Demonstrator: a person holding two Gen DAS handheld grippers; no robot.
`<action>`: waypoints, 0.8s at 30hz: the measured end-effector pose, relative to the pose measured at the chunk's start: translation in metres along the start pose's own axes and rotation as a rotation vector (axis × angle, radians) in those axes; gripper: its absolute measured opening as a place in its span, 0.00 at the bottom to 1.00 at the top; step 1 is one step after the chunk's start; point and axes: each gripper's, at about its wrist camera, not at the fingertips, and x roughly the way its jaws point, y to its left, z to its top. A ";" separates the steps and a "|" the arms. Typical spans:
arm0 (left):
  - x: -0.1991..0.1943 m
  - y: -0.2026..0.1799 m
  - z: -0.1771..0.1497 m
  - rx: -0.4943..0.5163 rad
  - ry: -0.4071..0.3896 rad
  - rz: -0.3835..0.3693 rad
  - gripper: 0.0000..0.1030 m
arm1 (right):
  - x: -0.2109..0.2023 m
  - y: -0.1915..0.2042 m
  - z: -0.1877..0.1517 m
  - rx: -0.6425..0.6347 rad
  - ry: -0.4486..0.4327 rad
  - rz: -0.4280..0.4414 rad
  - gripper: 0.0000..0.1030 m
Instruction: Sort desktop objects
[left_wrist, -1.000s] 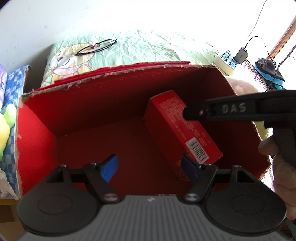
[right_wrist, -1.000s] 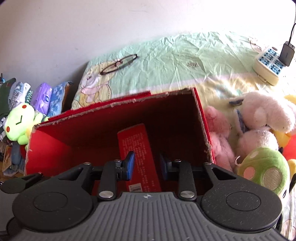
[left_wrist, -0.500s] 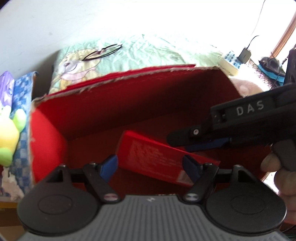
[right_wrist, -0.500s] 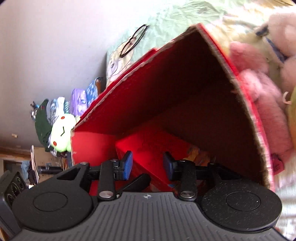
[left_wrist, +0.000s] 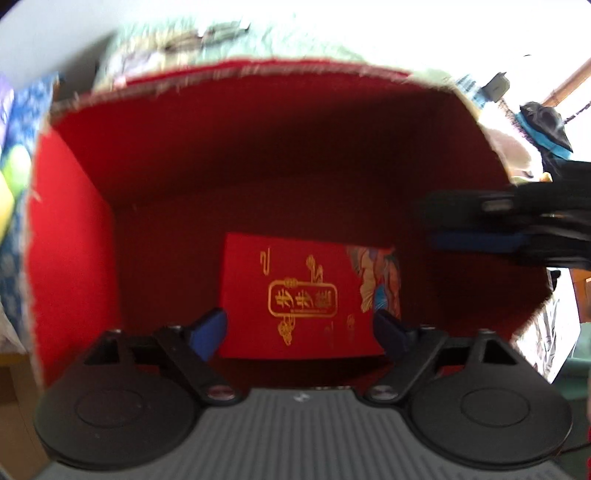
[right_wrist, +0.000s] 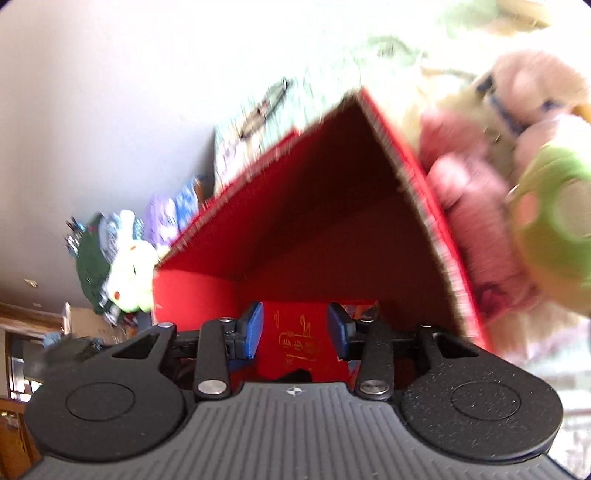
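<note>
The small red packet (left_wrist: 306, 295) lies flat on the floor of the red box (left_wrist: 70, 236), low in frame centre. Left gripper (left_wrist: 301, 328) fingers are opening wide, empty; right gripper (right_wrist: 295, 330) fingers are opening too, gripping nothing.

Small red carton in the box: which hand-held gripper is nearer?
Left. The left hand-held gripper straddles the small red carton, jaws opening, pads not touching. The right hand-held gripper is off beside the carton, by the box's wall.
</note>
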 end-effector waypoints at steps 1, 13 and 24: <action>0.001 0.000 0.003 -0.009 0.007 0.000 0.81 | -0.007 -0.001 0.000 -0.005 -0.021 0.003 0.41; -0.024 -0.018 -0.007 -0.092 0.016 0.057 0.83 | 0.000 0.017 0.005 -0.140 0.004 0.022 0.39; 0.007 0.017 -0.012 -0.346 0.203 0.064 0.84 | 0.089 0.037 0.023 -0.297 0.228 -0.110 0.39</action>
